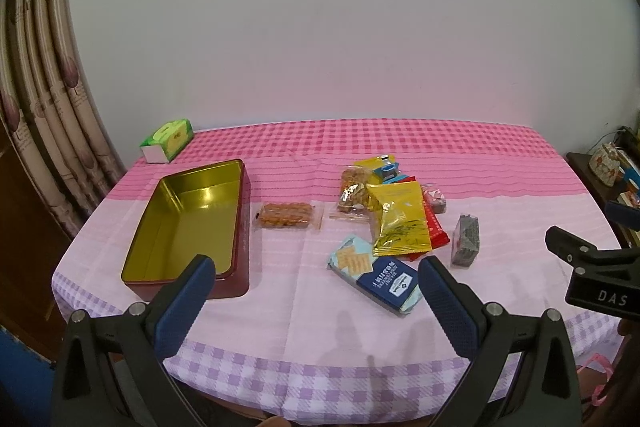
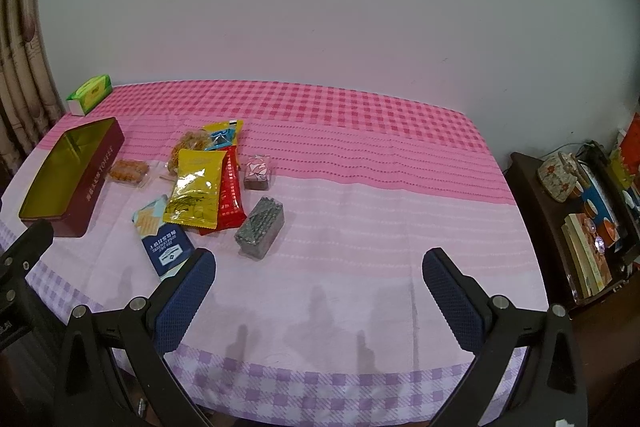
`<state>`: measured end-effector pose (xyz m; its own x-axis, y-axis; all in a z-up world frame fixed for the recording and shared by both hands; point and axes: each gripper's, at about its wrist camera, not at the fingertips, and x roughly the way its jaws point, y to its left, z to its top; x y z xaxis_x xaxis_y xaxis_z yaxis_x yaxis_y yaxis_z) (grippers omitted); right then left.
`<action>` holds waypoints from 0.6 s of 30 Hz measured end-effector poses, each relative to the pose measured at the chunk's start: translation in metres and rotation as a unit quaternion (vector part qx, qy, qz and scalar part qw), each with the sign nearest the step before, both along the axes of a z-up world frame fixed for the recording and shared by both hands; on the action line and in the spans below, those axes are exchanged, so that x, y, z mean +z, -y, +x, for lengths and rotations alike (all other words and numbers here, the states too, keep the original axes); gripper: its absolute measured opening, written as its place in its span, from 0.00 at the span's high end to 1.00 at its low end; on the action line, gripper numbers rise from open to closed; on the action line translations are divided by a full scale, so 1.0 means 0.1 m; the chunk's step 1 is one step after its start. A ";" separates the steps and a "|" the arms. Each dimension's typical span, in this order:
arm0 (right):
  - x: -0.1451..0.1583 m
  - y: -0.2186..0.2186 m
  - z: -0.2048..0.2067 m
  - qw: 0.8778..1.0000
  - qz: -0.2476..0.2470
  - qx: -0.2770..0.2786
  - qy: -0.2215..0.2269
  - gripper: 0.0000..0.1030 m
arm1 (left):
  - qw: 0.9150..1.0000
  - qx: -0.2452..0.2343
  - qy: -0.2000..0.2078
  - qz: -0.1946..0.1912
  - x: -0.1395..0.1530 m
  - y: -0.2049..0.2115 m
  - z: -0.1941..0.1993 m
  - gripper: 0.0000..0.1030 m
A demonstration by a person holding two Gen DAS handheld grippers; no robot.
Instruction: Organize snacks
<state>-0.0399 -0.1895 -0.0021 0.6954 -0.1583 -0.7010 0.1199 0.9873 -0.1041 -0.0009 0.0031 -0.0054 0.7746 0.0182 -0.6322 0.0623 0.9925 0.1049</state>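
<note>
An open dark red tin with a gold inside stands empty at the table's left; it also shows in the right wrist view. Right of it lies a heap of snacks: a clear pack of orange biscuits, a yellow bag, a red pack, a blue cracker pack, a grey wrapped block and a pink sweet box. My left gripper is open and empty above the near table edge. My right gripper is open and empty, right of the heap.
A green tissue box sits at the far left corner. A pink and lilac checked cloth covers the table. A curtain hangs at the left. A dark side shelf with books and a cup stands at the right.
</note>
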 end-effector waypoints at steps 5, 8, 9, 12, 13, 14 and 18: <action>-0.01 0.00 0.00 1.000 0.001 0.001 0.000 0.00 | 1.000 0.001 -0.001 0.004 0.00 0.01 0.01 0.00; -0.01 0.00 -0.01 1.000 0.001 0.001 0.001 0.00 | 1.000 0.001 -0.002 0.005 0.00 0.00 0.01 0.00; -0.01 0.00 -0.01 1.000 0.001 0.001 0.001 0.00 | 1.000 0.001 -0.001 0.005 -0.01 0.00 0.01 0.00; -0.01 0.00 -0.01 1.000 0.001 0.001 0.001 0.00 | 1.000 0.001 -0.002 0.004 -0.01 0.01 0.00 0.00; -0.01 0.00 -0.01 1.000 0.001 0.001 0.001 0.00 | 1.000 0.000 -0.002 0.004 -0.01 0.00 0.00 0.00; -0.01 0.00 -0.01 1.000 0.001 0.001 0.001 0.00 | 1.000 0.001 -0.002 0.004 -0.01 0.01 0.01 0.00; -0.01 0.00 -0.01 1.000 0.002 0.001 0.001 0.00 | 1.000 0.001 -0.002 0.002 -0.02 0.01 0.01 0.00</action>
<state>-0.0404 -0.1897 -0.0028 0.6974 -0.1554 -0.6996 0.1190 0.9878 -0.1008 0.0004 0.0017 -0.0070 0.7716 0.0220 -0.6358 0.0614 0.9922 0.1089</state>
